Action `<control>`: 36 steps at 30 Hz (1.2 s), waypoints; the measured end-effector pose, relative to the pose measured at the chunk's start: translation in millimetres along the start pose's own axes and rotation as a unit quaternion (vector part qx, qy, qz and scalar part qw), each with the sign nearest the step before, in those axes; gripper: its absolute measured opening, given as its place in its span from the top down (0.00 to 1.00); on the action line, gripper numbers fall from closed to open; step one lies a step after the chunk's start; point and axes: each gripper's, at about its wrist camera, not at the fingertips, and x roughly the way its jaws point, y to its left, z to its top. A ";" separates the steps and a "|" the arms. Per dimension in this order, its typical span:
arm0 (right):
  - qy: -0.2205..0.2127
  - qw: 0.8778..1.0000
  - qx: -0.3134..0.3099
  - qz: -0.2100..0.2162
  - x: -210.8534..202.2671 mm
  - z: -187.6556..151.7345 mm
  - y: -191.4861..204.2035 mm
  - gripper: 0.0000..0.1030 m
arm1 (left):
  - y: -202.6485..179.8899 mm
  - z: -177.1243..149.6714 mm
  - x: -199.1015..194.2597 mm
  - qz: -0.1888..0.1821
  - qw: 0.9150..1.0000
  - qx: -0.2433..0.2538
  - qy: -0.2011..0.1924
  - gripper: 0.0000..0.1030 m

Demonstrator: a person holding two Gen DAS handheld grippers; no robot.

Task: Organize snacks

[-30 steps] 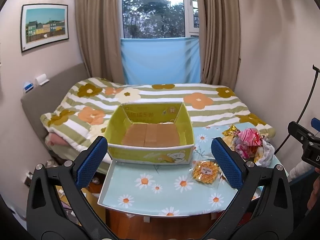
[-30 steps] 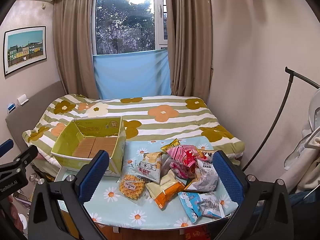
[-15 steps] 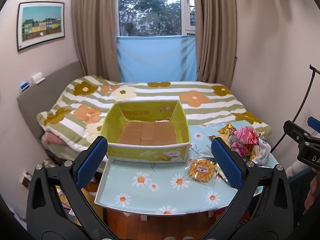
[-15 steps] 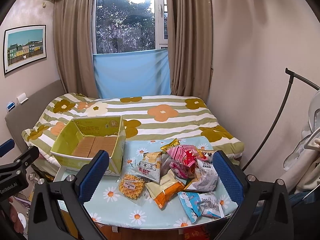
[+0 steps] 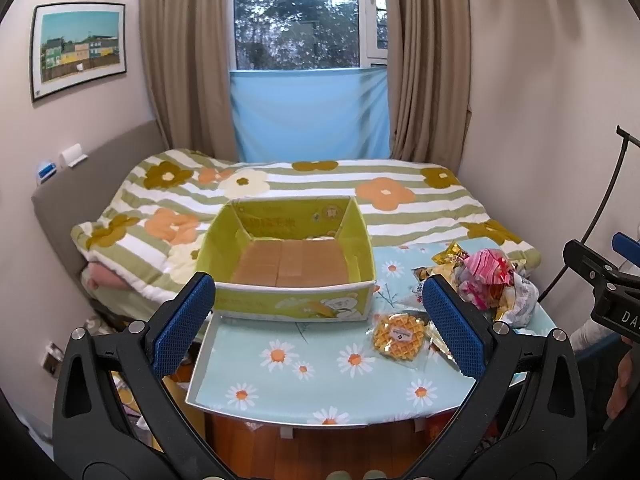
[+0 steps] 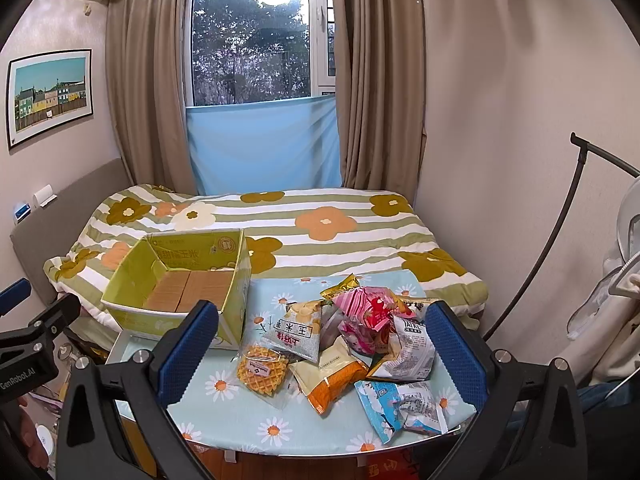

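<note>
as left gripper (image 5: 318, 316) backs off, box (image 5: 292, 276) shrinks

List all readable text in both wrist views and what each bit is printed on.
"GenRobot.AI": on the left gripper body, seen in the right wrist view.
"DA…", cut off: on the right gripper body, seen in the left wrist view.
"玉米": on the white triangular snack bag, upside down; the rest is unclear.
Yellow box inner wall: Chinese print, mirrored or blurred, not readable.
Waffle label, white-and-black bag, blue packet: too small to read.
</note>
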 end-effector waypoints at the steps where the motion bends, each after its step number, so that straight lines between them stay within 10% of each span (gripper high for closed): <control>1: 0.000 1.000 0.000 0.000 -0.1 -0.1 0.0 0.00 | -0.5 -0.3 -0.6 0.000 1.000 0.000 0.000 0.01; 36: 0.002 1.000 0.001 0.003 -1.2 -2.6 0.3 0.00 | -9.7 -1.5 -3.6 0.001 1.000 0.001 0.002 0.01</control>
